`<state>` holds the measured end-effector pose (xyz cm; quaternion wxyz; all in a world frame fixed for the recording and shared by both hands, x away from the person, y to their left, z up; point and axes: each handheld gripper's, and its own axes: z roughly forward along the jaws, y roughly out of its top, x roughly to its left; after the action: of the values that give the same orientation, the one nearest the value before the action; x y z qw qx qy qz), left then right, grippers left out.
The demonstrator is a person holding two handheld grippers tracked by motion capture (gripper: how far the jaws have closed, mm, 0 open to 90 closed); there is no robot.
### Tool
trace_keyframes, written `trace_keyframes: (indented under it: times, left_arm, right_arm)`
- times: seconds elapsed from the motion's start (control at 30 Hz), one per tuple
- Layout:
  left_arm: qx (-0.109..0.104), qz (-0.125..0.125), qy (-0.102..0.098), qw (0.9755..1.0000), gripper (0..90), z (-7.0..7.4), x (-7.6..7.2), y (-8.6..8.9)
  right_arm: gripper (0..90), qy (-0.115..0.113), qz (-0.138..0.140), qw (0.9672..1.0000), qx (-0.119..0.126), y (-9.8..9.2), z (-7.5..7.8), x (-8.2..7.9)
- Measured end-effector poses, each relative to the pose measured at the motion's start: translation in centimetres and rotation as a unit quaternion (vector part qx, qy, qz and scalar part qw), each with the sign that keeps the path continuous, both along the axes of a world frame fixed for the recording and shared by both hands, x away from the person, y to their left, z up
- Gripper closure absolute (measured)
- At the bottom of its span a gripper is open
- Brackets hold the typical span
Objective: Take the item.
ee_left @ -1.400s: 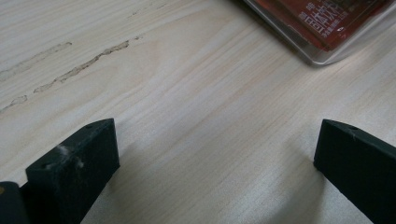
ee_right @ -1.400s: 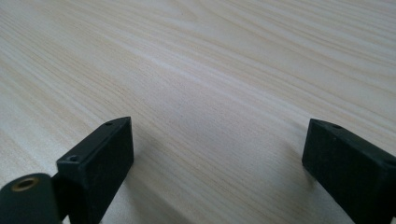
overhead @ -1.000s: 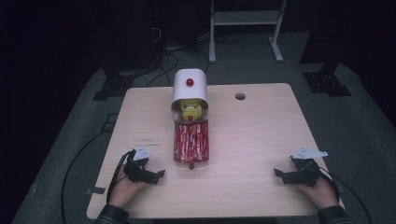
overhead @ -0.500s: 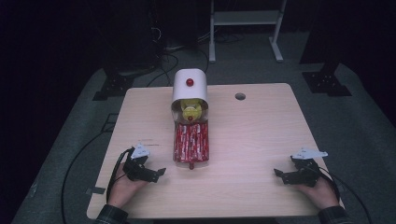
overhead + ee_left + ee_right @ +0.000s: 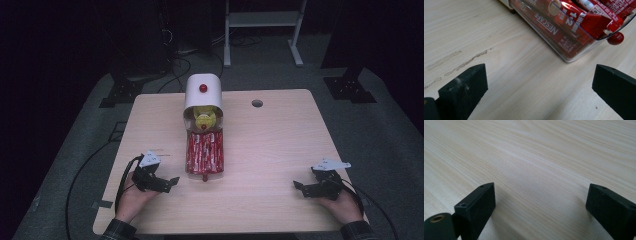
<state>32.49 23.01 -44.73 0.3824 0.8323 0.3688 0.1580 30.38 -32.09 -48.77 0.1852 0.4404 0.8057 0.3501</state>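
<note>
Left gripper (image 5: 167,183): jaws spread wide, nothing between them, low over the bench (image 5: 270,150). Ahead of the jaws and toward the right one lies a clear drawer (image 5: 574,53) packed with red coffee sticks (image 5: 564,15), with a red knob (image 5: 615,38) at its near end. In the high view the drawer runs back to a white box (image 5: 202,92), which holds something yellow, too small to name.

Right gripper (image 5: 305,188): jaws spread, only bare wood between them, well apart from the drawer.

Risks, as I judge them: the knob is small and round, so an off-centre pinch could slip off. Nudging the drawer's side could skew it or spill the sticks. The box looks unanchored, so a pull could drag it along.
</note>
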Motion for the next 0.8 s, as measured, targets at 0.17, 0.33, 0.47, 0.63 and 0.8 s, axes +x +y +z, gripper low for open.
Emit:
trace_keyframes:
  times: [0.17, 0.33, 0.47, 0.63, 0.8]
  left_arm:
    - [-0.007, -0.001, -0.002, 1.0000, 0.0, 0.7, 0.1, -0.3]
    - [-0.012, -0.002, -0.006, 0.9999, 0.0, 1.3, 0.1, -0.6]
    - [-0.017, -0.002, -0.008, 0.9998, 0.0, 1.7, 0.3, -0.9]
    - [-0.028, 0.002, -0.013, 0.9995, 0.1, 2.3, 0.6, -1.1]
    - [-0.037, 0.004, -0.022, 0.9991, 4.7, 3.0, 0.8, -1.3]
  right_arm:
    - [7.8, 0.000, 0.000, 1.0000, 0.000, 0.0, 0.0, 0.0]
    - [7.8, 0.000, 0.000, 1.0000, 0.000, 0.0, 0.0, 0.0]
    - [7.8, 0.000, 0.000, 1.0000, 0.000, 0.0, 0.0, 0.0]
    - [7.8, 0.000, 0.000, 1.0000, 0.000, 0.0, 0.0, 0.0]
    - [7.8, 0.000, 0.000, 1.0000, 0.000, 0.0, 0.0, 0.0]
